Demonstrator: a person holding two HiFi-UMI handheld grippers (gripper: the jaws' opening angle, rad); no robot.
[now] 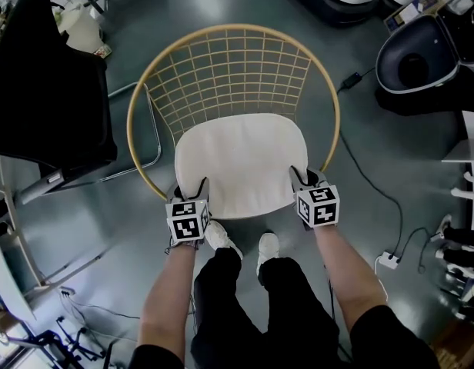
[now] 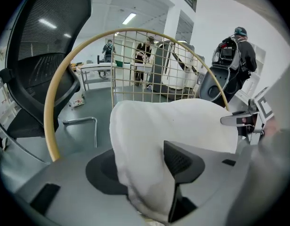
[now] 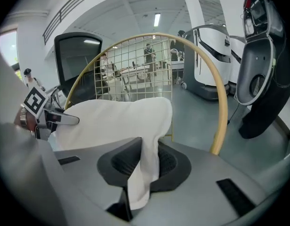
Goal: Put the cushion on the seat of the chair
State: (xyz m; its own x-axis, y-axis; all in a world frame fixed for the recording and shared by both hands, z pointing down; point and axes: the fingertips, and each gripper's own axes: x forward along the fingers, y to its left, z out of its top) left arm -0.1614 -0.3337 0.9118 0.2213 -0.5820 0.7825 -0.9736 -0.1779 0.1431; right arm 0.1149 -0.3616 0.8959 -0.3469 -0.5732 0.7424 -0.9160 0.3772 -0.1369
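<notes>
Pinching cushion [image 1: 241,164] edge: your right gripper [image 1: 308,177] | your left gripper [image 1: 191,189]: jaws apart, edge loose between | cushion on chair [image 1: 233,31] seat ahead of jaws | office chair [image 1: 45,91] beyond left jaws, power strip [image 1: 388,260] beyond right.

White cushion [image 1: 241,164], tan grid-backed chair [image 1: 229,28], grey floor [image 1: 298,14].

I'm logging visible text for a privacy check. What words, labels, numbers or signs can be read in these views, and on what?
None can be read.
The marker cube on the left gripper: black-and-white squares, no letters.
The marker cube on the right gripper: likewise.
The small card at the head view's top right: too small to read.
</notes>
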